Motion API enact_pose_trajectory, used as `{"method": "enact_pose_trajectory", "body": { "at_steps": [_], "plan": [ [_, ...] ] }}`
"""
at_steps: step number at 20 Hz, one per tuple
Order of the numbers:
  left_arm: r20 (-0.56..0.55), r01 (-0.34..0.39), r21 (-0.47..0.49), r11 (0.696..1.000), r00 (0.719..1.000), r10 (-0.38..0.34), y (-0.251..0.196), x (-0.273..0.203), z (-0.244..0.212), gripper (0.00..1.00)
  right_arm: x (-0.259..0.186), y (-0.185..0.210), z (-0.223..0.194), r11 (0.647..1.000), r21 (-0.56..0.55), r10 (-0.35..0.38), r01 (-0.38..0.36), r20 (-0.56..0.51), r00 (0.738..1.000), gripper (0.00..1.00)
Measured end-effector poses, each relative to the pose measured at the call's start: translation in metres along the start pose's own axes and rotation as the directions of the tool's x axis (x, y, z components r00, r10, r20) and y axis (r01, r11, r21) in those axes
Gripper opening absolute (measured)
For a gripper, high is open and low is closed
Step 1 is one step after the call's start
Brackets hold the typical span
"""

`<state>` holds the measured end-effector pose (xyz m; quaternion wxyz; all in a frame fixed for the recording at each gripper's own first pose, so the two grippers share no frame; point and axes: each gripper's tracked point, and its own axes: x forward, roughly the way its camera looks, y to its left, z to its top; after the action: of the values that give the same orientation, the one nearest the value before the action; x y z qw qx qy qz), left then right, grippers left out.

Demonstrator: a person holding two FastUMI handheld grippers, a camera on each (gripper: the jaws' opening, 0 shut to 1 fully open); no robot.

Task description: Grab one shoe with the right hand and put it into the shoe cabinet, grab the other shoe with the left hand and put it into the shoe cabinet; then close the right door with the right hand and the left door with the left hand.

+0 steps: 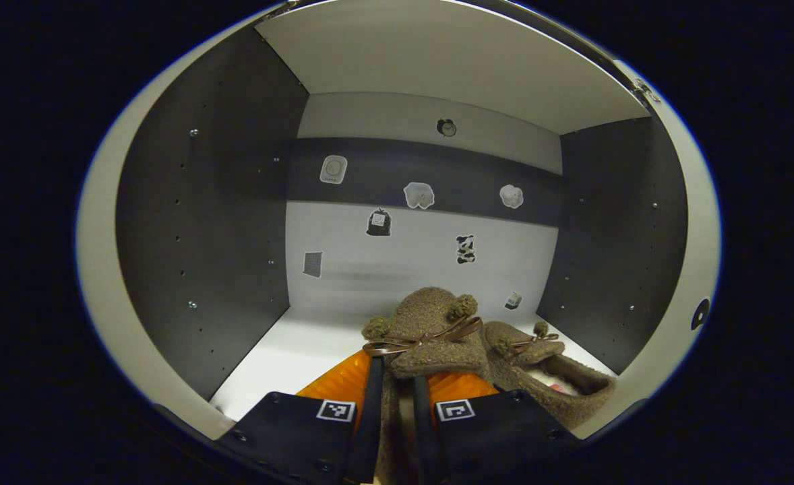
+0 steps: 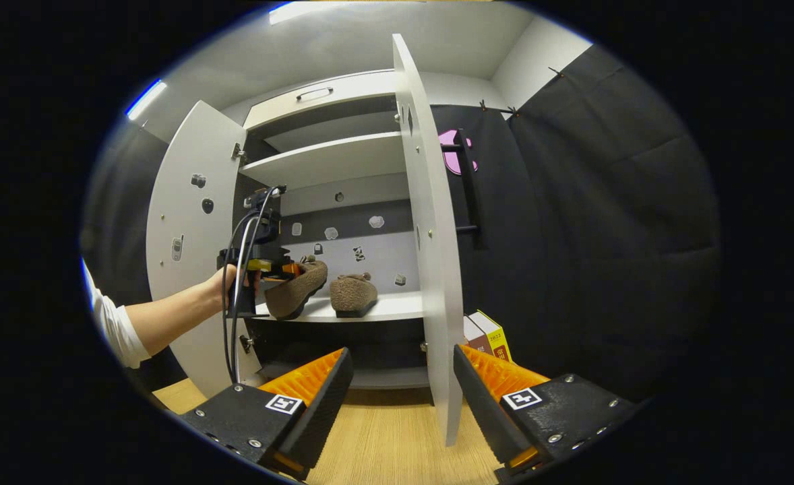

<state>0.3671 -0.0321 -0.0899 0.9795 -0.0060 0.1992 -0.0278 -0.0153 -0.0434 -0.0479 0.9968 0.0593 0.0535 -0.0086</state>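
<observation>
left gripper point(image 1: 394, 404) apparently clamps shoe point(image 1: 431, 330) inside cabinet point(image 1: 201, 222).

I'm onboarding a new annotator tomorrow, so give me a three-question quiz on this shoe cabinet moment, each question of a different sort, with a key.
1. True or false: both doors of the shoe cabinet are shut.
2. Which tongs grip a shoe? A) the left tongs B) the right tongs C) neither
3. Fill in: the second brown shoe rests on the cabinet ____.

Key
1. False: the left door and the right door both stand open.
2. A: the left tongs are shut on the held shoe, which is tilted toe-up over the shelf; the right tongs are open in front of the cabinet.
3. shelf.
</observation>
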Motion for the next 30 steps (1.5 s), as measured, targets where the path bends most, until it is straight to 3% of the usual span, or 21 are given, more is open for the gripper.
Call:
{"method": "enact_pose_trajectory", "body": {
  "at_steps": [7, 10, 15, 16, 19, 23, 27, 30],
  "plan": [
    [-0.106, -0.048, -0.006, 0.999, 0.993, 0.047, 0.004, 0.039, -0.029, 0.31, 0.002, -0.005, 0.0, 1.0, 0.01, -0.008, 0.008, 0.007, 1.0, 0.92],
    [-0.112, -0.063, -0.006, 0.998, 0.992, 0.062, 0.008, 0.038, -0.031, 0.53, 0.005, -0.004, -0.003, 1.0, 0.009, -0.002, 0.002, 0.002, 1.0, 0.92],
    [-0.116, -0.052, -0.007, 0.999, 0.992, 0.051, 0.015, 0.034, -0.031, 0.6, 0.009, -0.004, -0.003, 1.0, 0.009, 0.003, -0.003, 0.007, 1.0, 0.92],
    [-0.117, -0.044, -0.01, 0.999, 0.992, 0.043, 0.015, 0.033, -0.031, 0.62, 0.009, -0.002, -0.004, 1.0, 0.009, 0.008, -0.008, 0.007, 1.0, 0.92],
    [-0.106, -0.024, -0.008, 1.0, 0.994, 0.023, 0.015, 0.026, -0.027, 0.83, 0.011, -0.001, -0.002, 1.0, 0.014, 0.014, -0.014, 0.009, 1.0, 0.92],
    [-0.105, 0.012, -0.042, 0.999, 0.994, -0.016, 0.015, 0.017, -0.034, 0.89, 0.011, 0.002, -0.003, 1.0, 0.016, 0.023, -0.023, 0.013, 1.0, 0.92],
    [-0.065, 0.116, -0.14, 0.983, 0.99, -0.126, 0.006, 0.008, -0.03, 0.92, 0.011, 0.007, -0.004, 0.999, 0.011, 0.038, -0.038, 0.009, 0.999, 0.92],
    [-0.037, 0.13, -0.149, 0.98, 0.99, -0.136, 0.008, -0.002, -0.022, 0.92, 0.012, 0.009, -0.005, 0.999, 0.006, 0.044, -0.044, 0.005, 0.999, 0.92]
  ]
}}
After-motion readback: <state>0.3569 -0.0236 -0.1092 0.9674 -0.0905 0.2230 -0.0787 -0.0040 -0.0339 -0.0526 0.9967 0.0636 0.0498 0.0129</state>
